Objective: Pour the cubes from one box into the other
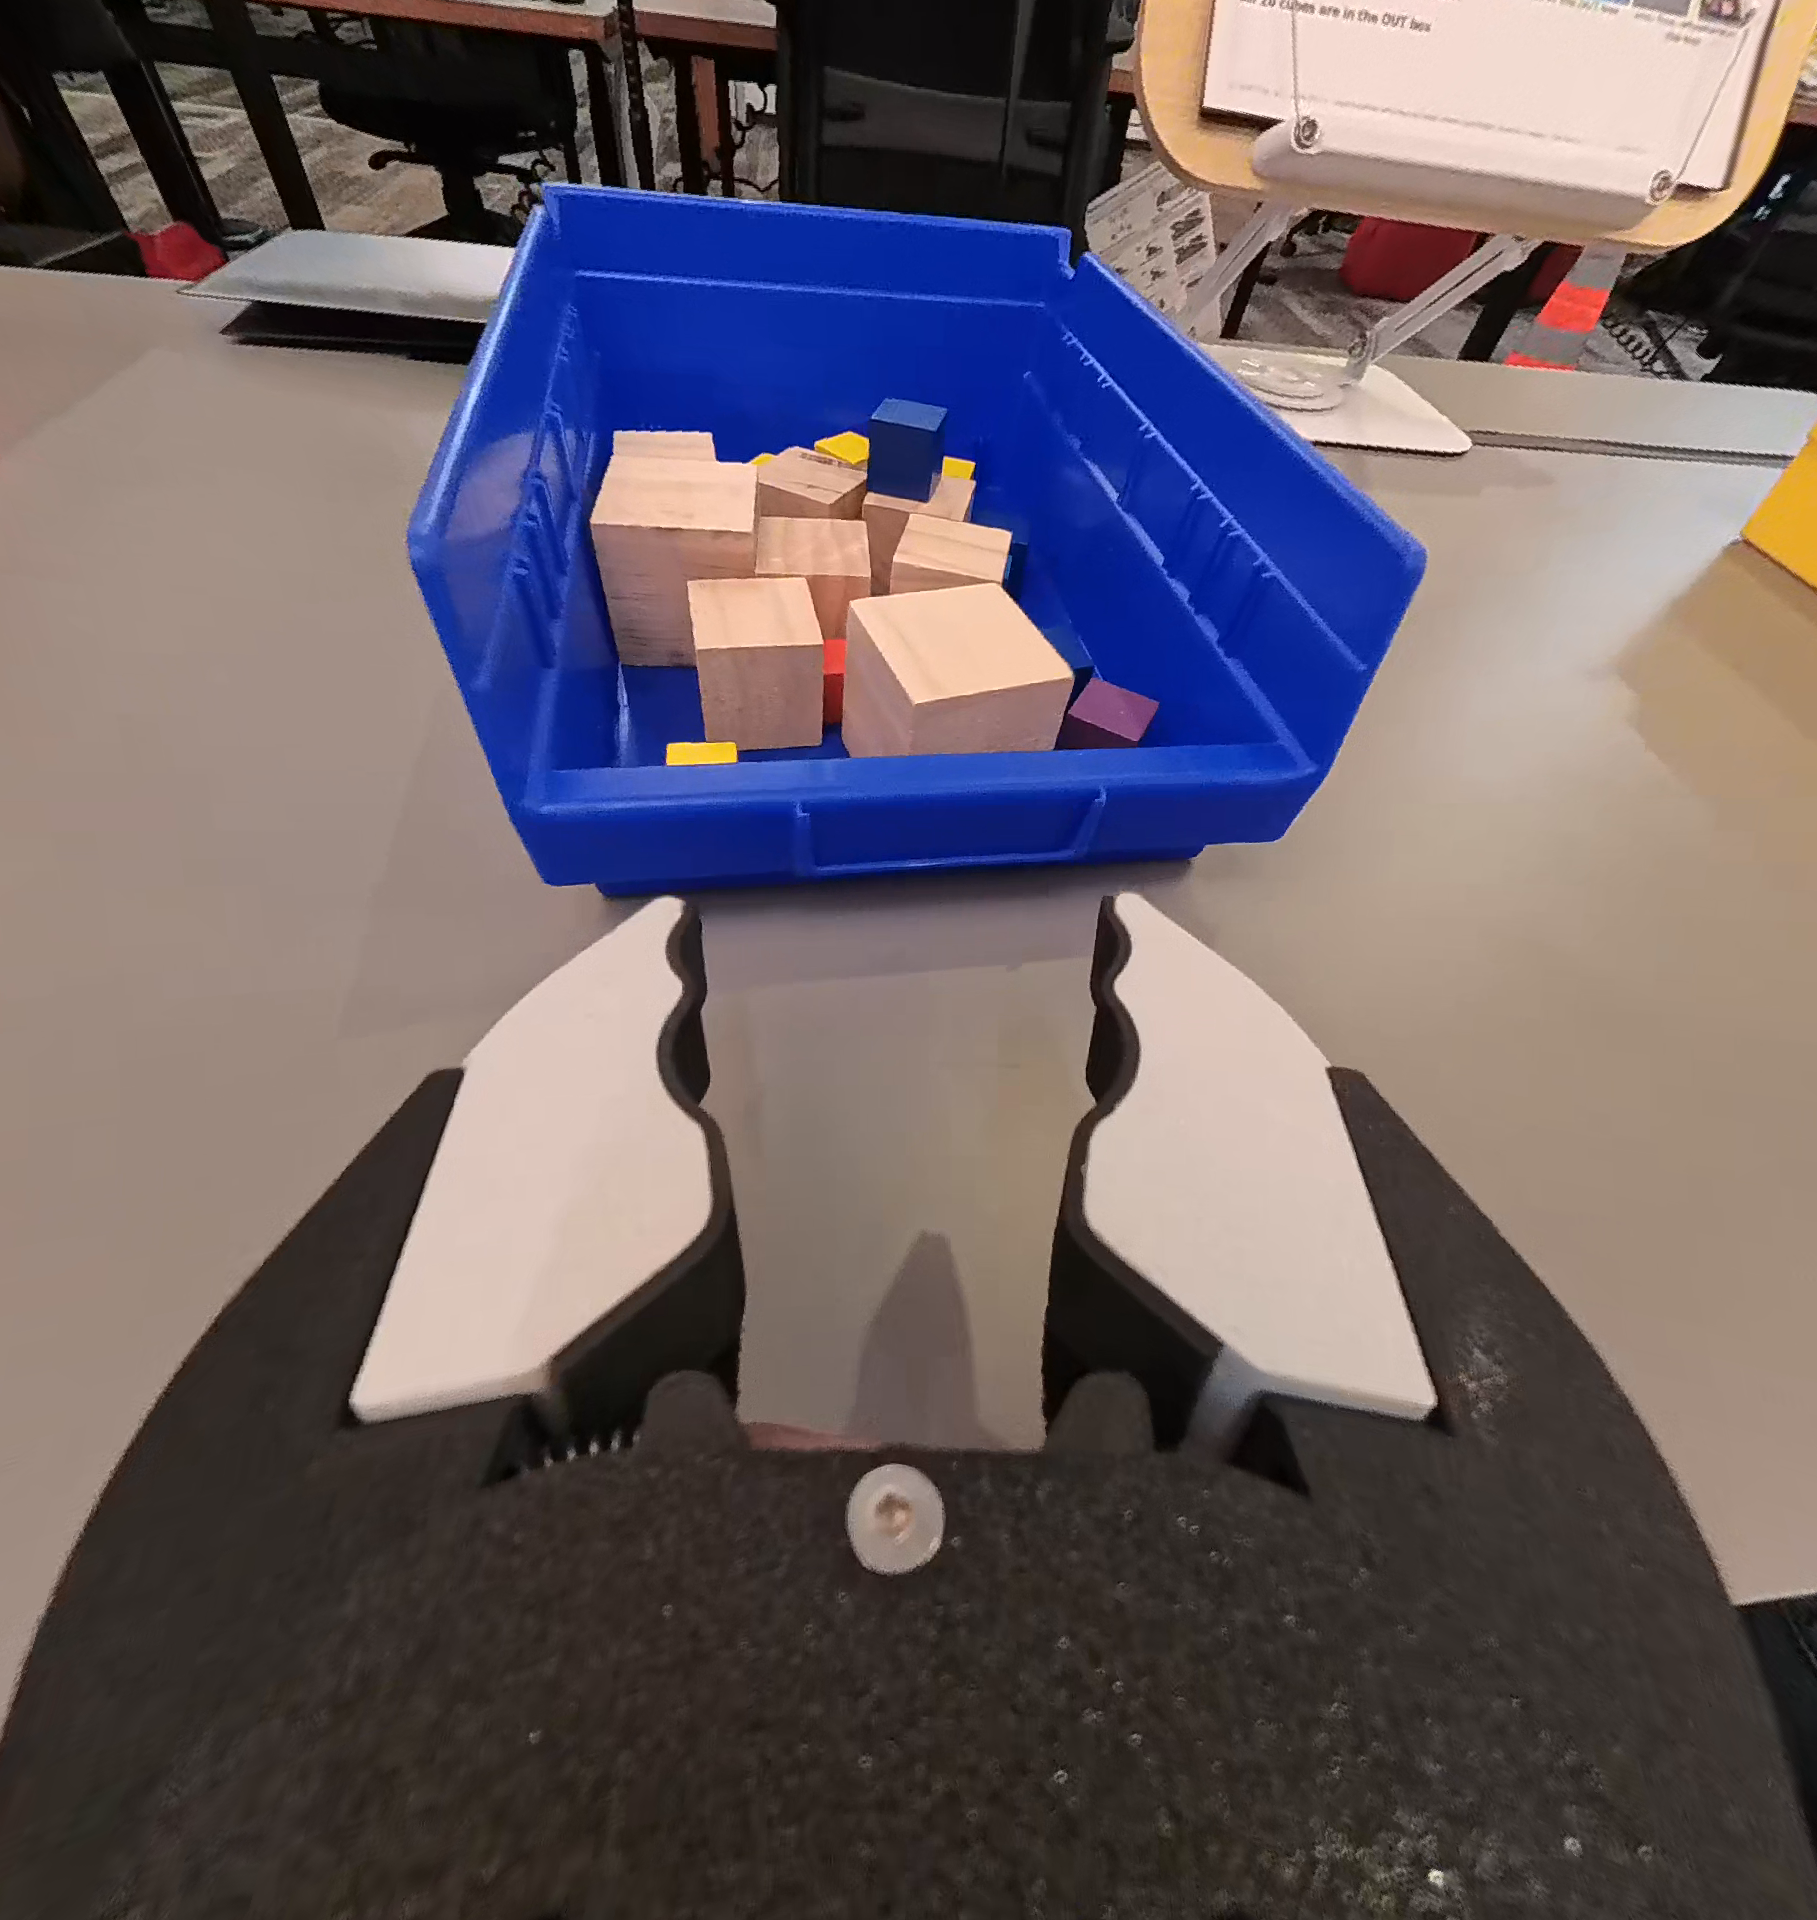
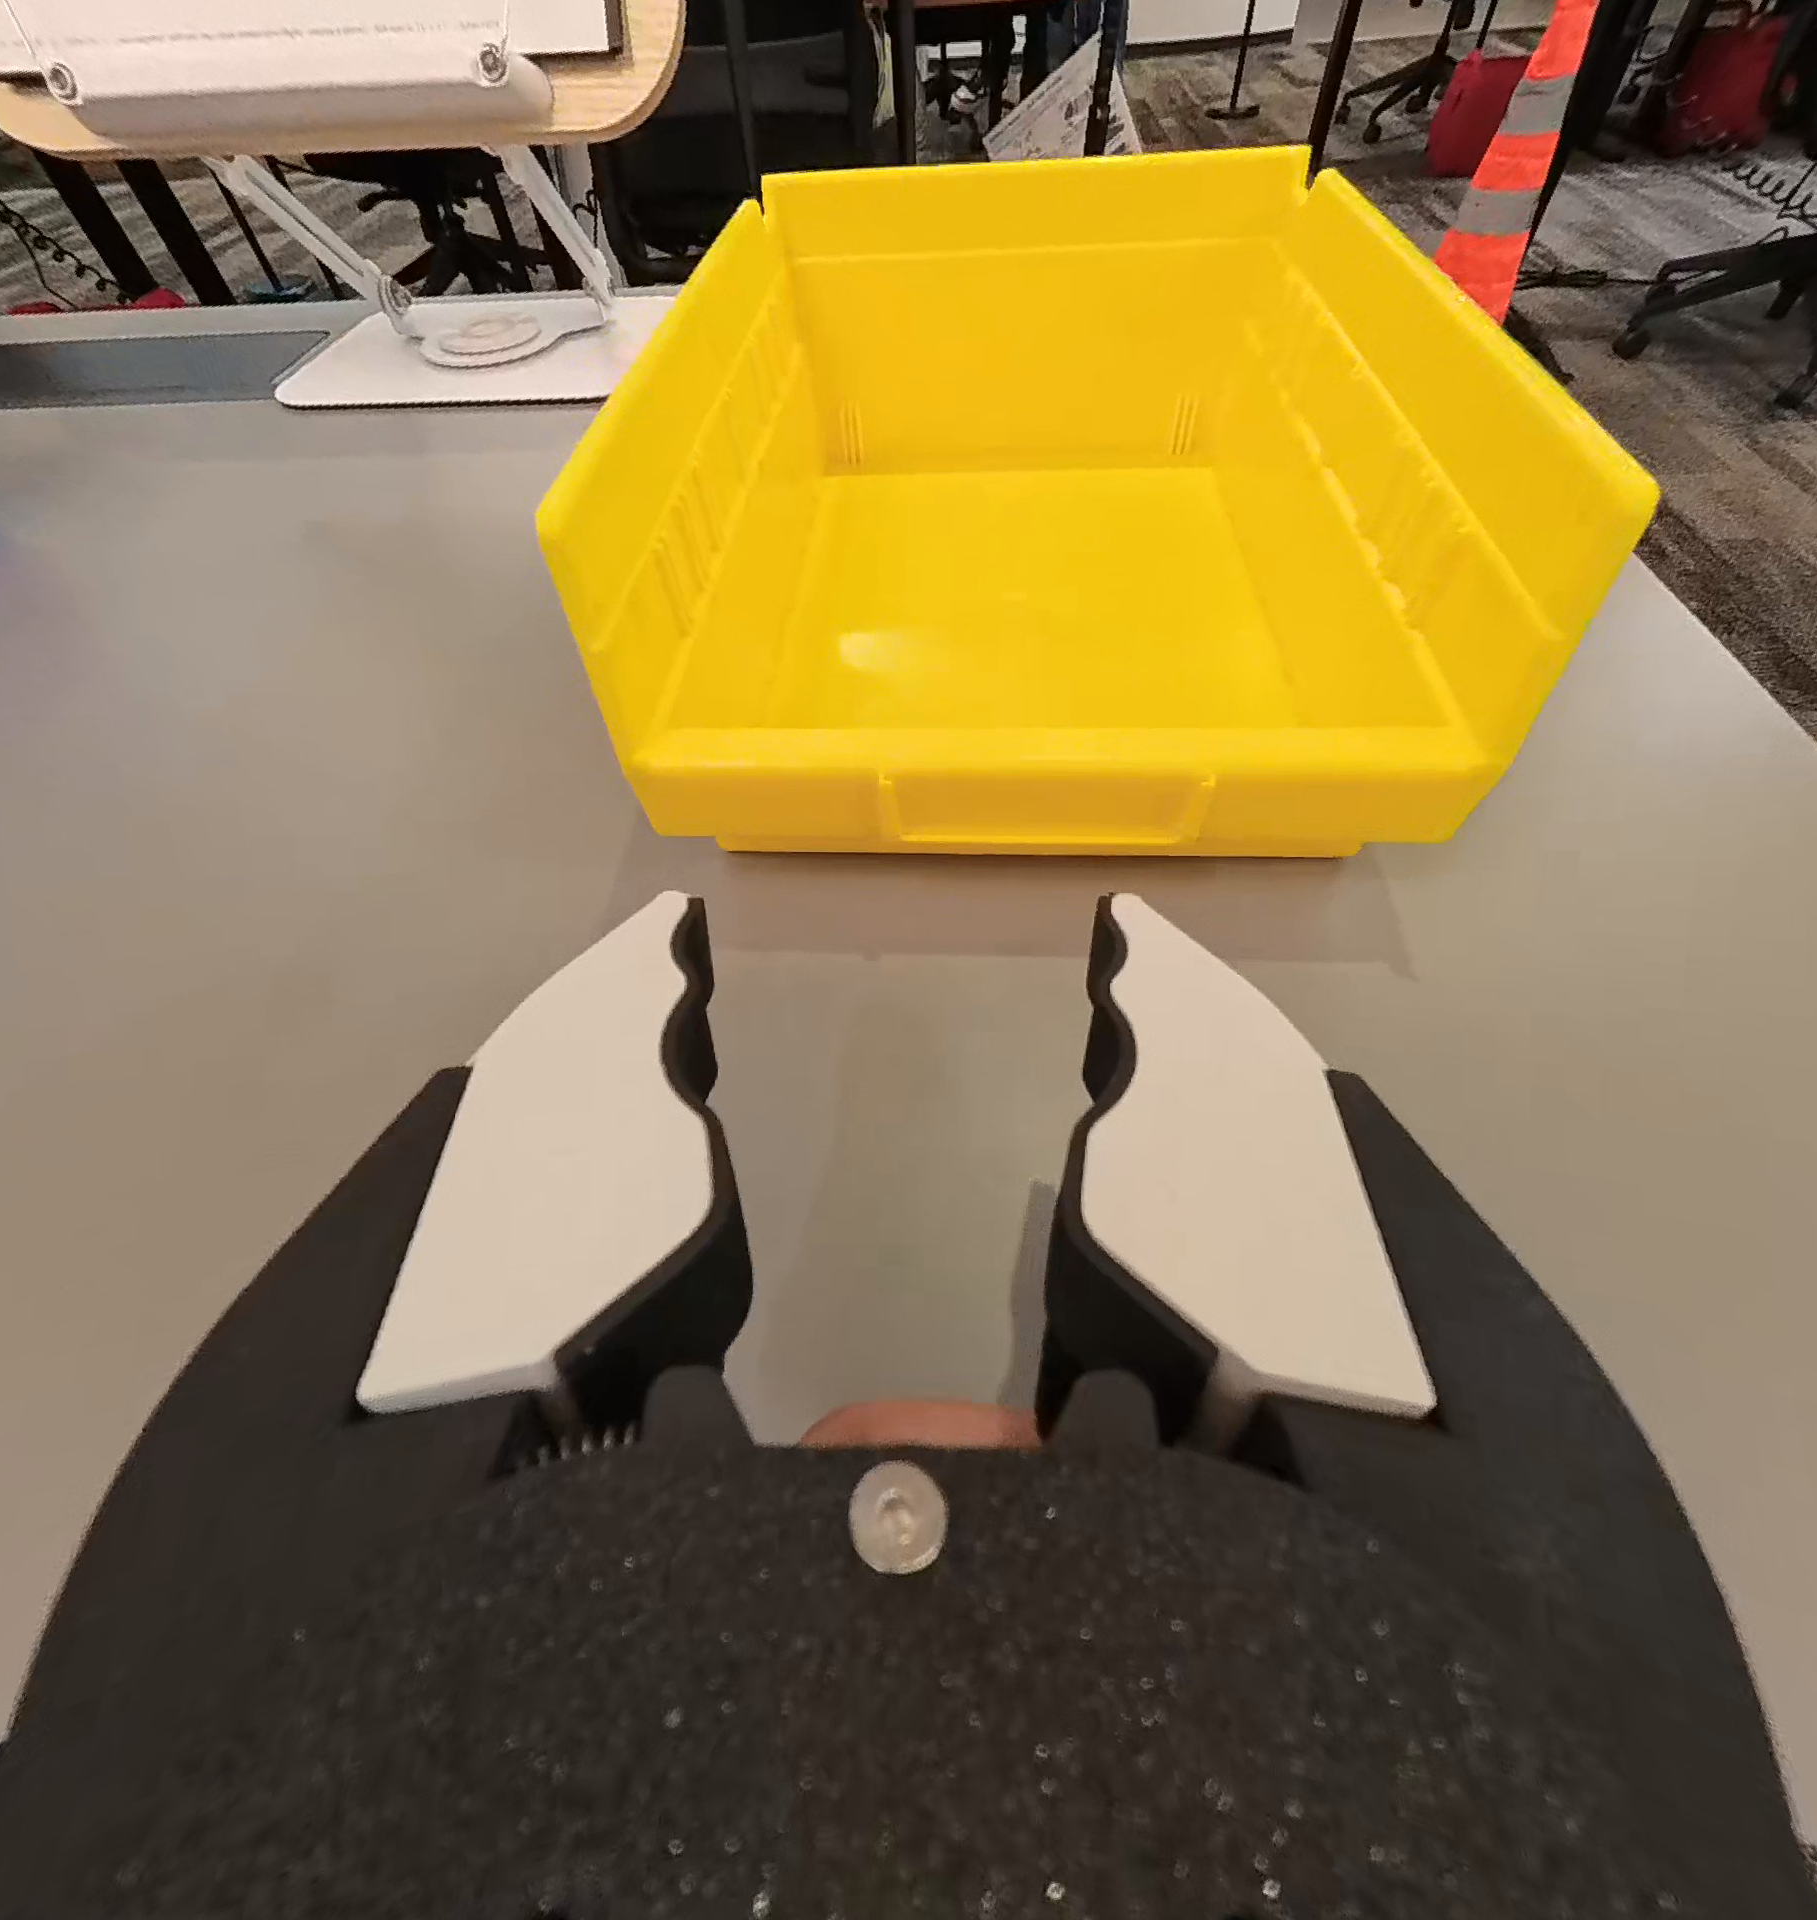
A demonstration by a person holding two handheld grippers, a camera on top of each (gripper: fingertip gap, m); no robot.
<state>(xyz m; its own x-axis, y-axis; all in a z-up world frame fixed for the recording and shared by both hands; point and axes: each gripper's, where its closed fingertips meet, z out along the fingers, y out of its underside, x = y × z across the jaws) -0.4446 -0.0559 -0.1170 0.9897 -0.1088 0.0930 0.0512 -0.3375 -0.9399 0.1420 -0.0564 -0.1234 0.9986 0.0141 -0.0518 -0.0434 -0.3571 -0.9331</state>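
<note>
Grey worktop is seen throughout. Left tongs are held open, empty, just short of the blue box of cubes, frame centre. Right tongs, likewise open, are faced by the empty yellow box.

Blue box upright on table, holds heap of cubes: mostly plain wood, few small blue, yellow, purple, red. Yellow box upright on table, empty.
</note>
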